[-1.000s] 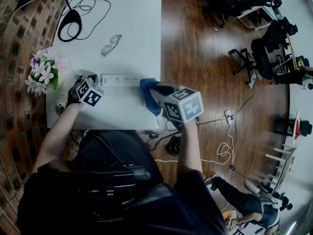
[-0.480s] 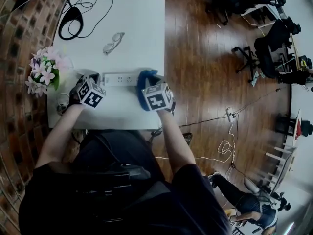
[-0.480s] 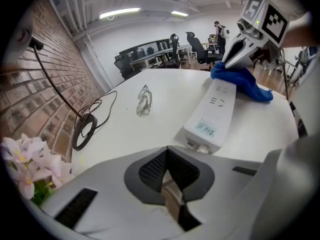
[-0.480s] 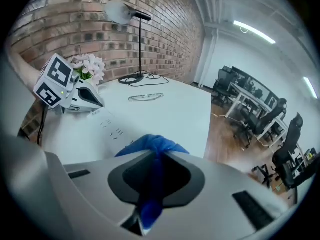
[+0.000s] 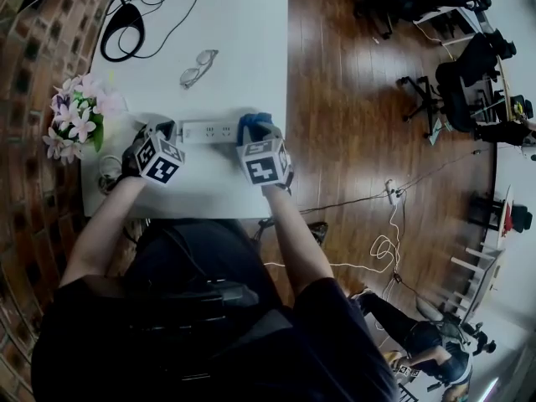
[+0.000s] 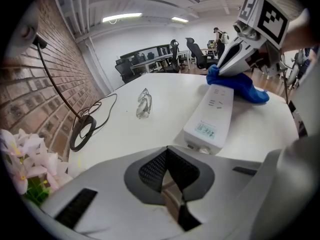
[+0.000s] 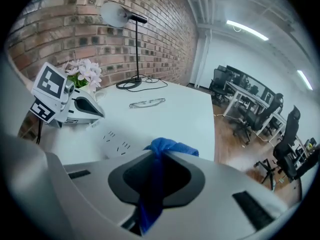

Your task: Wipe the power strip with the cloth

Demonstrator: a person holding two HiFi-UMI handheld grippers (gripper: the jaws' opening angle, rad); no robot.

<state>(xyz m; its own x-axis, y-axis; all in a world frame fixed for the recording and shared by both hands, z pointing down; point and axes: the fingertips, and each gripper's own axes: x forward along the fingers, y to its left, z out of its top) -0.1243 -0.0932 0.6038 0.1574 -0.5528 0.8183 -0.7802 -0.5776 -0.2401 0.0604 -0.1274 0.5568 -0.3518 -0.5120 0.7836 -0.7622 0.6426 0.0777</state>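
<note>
The white power strip (image 5: 208, 131) lies across the white table (image 5: 243, 48), also seen in the left gripper view (image 6: 212, 119) and the right gripper view (image 7: 116, 141). My right gripper (image 5: 255, 137) is shut on the blue cloth (image 5: 253, 125), a strip of which hangs between its jaws (image 7: 159, 156). The bunched cloth (image 6: 241, 85) rests on the strip's right end. My left gripper (image 5: 166, 132) sits at the strip's left end with its jaws (image 6: 167, 154) shut; I see nothing held between them.
A pair of glasses (image 5: 198, 67) lies farther back on the table. A black lamp base with coiled cable (image 5: 124, 33) stands at the far left corner. Pink flowers (image 5: 74, 121) are at the left edge. Wooden floor and office chairs (image 5: 427, 99) are to the right.
My right gripper has come down and in toward the strip's right end, bringing the blue cloth onto it. The left gripper has stayed at the left end.
</note>
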